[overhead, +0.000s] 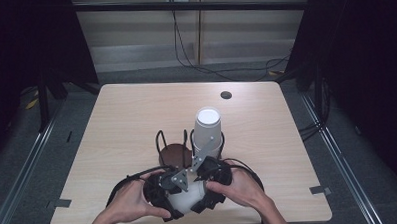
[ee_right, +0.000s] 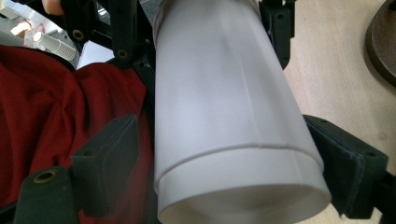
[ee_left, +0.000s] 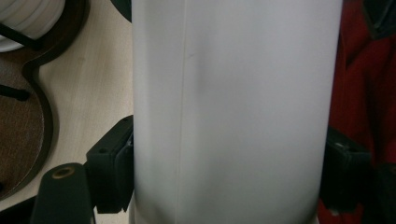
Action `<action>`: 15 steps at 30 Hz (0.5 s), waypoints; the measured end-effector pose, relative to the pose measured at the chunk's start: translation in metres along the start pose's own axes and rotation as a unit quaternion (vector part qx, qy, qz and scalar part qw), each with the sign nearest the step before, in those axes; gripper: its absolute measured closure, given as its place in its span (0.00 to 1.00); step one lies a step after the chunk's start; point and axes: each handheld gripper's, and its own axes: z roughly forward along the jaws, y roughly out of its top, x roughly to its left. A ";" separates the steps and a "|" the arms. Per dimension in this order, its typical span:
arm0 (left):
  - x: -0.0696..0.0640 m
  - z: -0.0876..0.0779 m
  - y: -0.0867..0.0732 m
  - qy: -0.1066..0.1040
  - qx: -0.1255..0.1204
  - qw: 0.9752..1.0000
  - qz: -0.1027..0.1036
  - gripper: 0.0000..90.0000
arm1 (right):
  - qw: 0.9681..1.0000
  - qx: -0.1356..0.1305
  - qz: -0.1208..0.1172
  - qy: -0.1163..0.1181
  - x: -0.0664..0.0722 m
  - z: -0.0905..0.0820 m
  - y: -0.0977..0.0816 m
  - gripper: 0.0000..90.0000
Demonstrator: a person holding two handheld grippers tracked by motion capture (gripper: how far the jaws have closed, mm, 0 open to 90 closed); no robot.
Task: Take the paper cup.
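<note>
A white paper cup lies on its side between my two grippers, just above the table's near edge. In the left gripper view the cup spans the frame, and my left gripper is shut on it, both black pads pressed on its sides. In the right gripper view the cup lies between the jaws of my right gripper. The right pad sits against the cup's wide end, and the left pad stands a little off it. Both hands hold the left gripper and right gripper close together.
A brown cup holder with black wire loops stands just beyond the grippers. Its right slot holds an upturned stack of white cups. A round cable hole lies in the table farther back. Red cloth is behind the cup.
</note>
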 end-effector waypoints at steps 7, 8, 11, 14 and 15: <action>0.001 -0.002 0.000 0.009 0.006 1.000 0.010 0.24 | 1.000 0.001 -0.003 -0.007 -0.001 0.002 0.000 0.20; 0.001 -0.001 0.000 0.008 0.006 1.000 0.009 0.24 | 1.000 0.001 -0.003 -0.009 -0.001 0.001 0.000 0.23; -0.001 -0.001 0.000 0.006 -0.007 1.000 -0.004 0.24 | 1.000 0.000 -0.002 -0.016 -0.001 -0.001 0.000 0.26; -0.002 -0.001 -0.001 0.004 -0.011 1.000 -0.002 0.23 | 1.000 0.006 0.006 -0.015 0.000 -0.001 0.000 0.26; -0.001 -0.002 -0.001 0.002 -0.006 1.000 0.007 0.23 | 1.000 0.006 0.004 -0.012 0.000 -0.001 -0.001 0.27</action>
